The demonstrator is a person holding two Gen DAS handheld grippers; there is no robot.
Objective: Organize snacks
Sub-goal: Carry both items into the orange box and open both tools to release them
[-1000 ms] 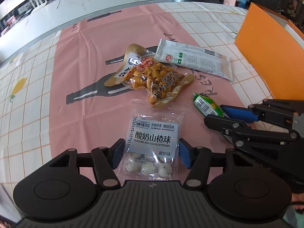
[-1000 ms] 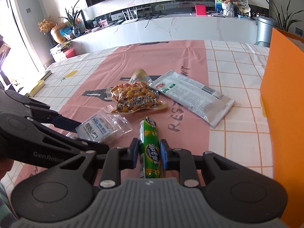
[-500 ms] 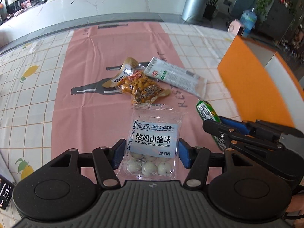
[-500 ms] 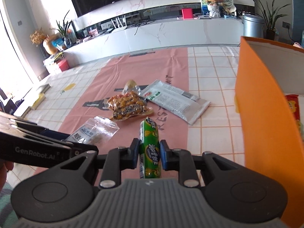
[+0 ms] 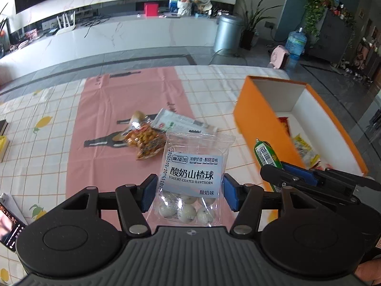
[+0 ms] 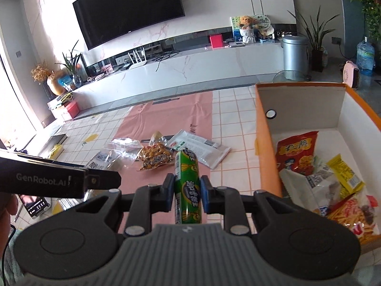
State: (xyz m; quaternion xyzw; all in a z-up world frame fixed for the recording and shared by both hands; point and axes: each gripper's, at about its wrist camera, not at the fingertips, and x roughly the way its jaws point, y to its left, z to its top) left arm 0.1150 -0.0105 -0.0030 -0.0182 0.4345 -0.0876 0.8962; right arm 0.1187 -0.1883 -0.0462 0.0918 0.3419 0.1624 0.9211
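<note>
- A living room: a dark television [image 6: 128, 12] fills the upper left of the right wrist view, above a long white marble counter [image 6: 190, 64]; a silver bin [image 6: 295, 54] stands at the upper right.
- The table [image 5: 47, 109] wears a checked cloth with a pink strip down the middle.
- At the left edge of the left wrist view, low down, a phone [image 5: 9, 226] lies on the table.
- Centre of that view: an orange peanut packet [image 5: 144, 143] and, just beside it to the right, a white-green flat packet [image 5: 177, 121] lie on the pink strip.
- The left gripper [image 5: 189, 191] sits in the lower centre; its blue pads [image 5: 148, 195] press both edges of a clear yogurt-hawthorn bag [image 5: 194, 174], which is lifted off the cloth and stands upright between them.
- Right of it, the right gripper [image 6: 187, 191] is clamped tight on a green sausage stick [image 6: 187, 181], held lengthwise between the fingers with its end pointing away from the camera, above the table.
- At the right of both views stands an open orange box [image 6: 265, 152] with white inner walls.
- Inside it lie a red chip bag [image 6: 296, 152], a yellow packet [image 6: 345, 171] and other wrappers.
</note>
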